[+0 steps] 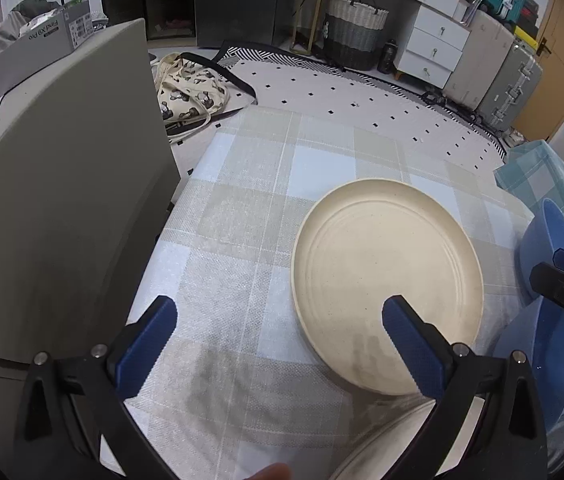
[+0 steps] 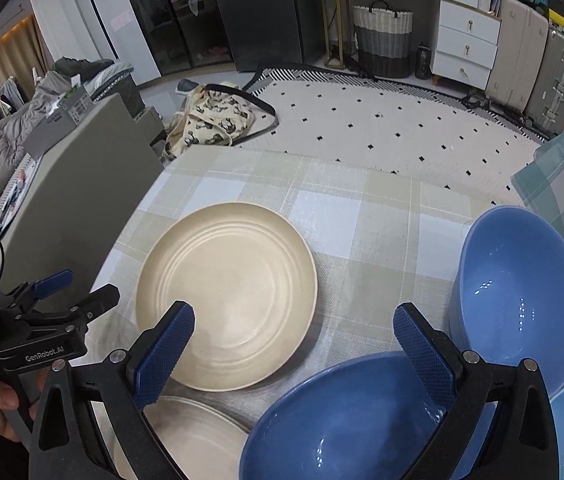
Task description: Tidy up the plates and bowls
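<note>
Plates and bowls lay on the checked cloth (image 2: 362, 216), unsorted. The cream plate (image 2: 225, 296) sat flat and upright near the middle, round, so it had no long axis and pointed no way. A second cream plate (image 2: 185, 432) lay at the near edge, partly hidden. Two blue bowls (image 2: 518, 300) stood mouth-up to the right, the nearer bowl (image 2: 342, 420) just beside the far one. The left gripper (image 1: 277, 344) hung wide open and empty, the plate under its right finger; it looked nearer the plate. The right gripper (image 2: 294, 344) was equally wide and empty, between plate and bowls.
</note>
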Demonstrator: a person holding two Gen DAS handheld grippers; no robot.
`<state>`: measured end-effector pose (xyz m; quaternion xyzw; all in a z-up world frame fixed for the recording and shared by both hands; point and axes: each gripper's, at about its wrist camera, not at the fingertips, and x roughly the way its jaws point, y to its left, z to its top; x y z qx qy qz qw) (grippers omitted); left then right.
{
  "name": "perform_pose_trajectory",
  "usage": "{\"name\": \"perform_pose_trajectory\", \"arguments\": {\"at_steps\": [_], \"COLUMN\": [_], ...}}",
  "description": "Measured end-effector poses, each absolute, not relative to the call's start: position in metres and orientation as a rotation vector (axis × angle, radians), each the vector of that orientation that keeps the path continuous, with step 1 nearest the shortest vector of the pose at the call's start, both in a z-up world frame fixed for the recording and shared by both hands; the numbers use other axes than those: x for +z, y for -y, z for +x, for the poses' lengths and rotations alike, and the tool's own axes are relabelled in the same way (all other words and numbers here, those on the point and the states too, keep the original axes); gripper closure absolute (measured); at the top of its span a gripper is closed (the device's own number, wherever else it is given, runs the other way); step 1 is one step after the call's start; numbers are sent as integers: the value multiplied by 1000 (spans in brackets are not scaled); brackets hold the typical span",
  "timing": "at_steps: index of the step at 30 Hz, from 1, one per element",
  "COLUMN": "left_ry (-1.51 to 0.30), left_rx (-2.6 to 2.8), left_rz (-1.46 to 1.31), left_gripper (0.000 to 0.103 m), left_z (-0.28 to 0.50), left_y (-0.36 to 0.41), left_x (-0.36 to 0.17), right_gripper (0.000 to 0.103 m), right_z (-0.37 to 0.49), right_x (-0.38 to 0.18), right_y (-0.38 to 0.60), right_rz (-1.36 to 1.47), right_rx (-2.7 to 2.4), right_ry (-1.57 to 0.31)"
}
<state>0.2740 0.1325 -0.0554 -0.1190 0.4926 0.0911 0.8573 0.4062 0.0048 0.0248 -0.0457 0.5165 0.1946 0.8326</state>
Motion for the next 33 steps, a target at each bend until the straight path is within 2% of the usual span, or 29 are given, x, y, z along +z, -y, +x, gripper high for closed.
{"name": "perform_pose_trajectory", "arguments": {"at_steps": [7, 15, 19, 29, 30, 33], "left_ry": [-1074, -1123, -1128, -1185, -1185, -1192], "left_rx": [199, 203, 181, 159, 157, 153], "left_rz": [-269, -251, -277, -329, -327, -314], "left_gripper": [0, 1, 4, 33, 39, 42], "left_z": [284, 289, 289, 287, 287, 287], "left_y": [-128, -124, -126, -127, -126, -124], "left_x": [-68, -85, -88, -103, -103, -103], "right_gripper": [18, 27, 35, 51, 52, 58], "right_z": [430, 442, 447, 447, 447, 446], "right_x": [-10, -24, -30, -42, -43, -47], "right_y": [-7, -9, -13, -28, -28, -31], "right_rz": [-123, -134, -138, -176, -180, -195], "right_rx": [400, 417, 424, 456, 454, 445], "right_ry": [-1194, -1230, -1260, -1297, -1298, -1309]}}
